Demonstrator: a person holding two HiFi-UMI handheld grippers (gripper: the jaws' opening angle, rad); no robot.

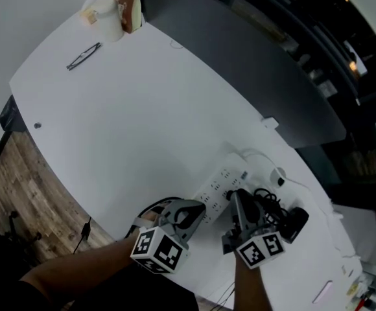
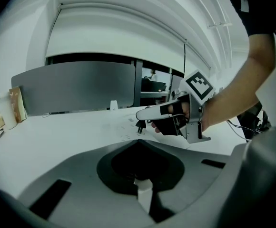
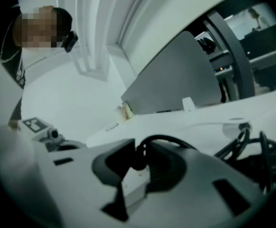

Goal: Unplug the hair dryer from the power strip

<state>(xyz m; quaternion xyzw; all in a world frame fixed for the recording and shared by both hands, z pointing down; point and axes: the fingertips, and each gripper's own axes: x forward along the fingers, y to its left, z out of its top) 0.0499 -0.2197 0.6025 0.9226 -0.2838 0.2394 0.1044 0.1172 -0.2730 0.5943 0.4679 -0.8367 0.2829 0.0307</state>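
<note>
- Across most of the head view, the white table (image 1: 142, 128) gives open room through its middle and left. Its curved near edge drops to a wooden floor (image 1: 26, 193).
- Along the far edge, a grey divider panel (image 1: 240, 57) closes off that side.
- At the near right, the white power strip (image 1: 222, 183) lies flat. The black hair dryer (image 1: 293, 222) sits just to its right, among loops of black cord (image 1: 269, 203) that crowd that corner.
- The left gripper (image 1: 198, 207) has its jaws together with nothing between them, and its tips are at the strip's near end.
- The right gripper (image 1: 240, 199) is clamped on the dryer's black plug (image 2: 140, 125). The plug hangs above the table with its prongs bare, out of the strip.
- At the far left corner stands a white cup (image 1: 107, 21) whose contents cannot be seen, with a brown carton (image 1: 127, 5) just beside it.
- Glasses (image 1: 83, 56) lie near the cup and carton, well apart from both grippers.
</note>
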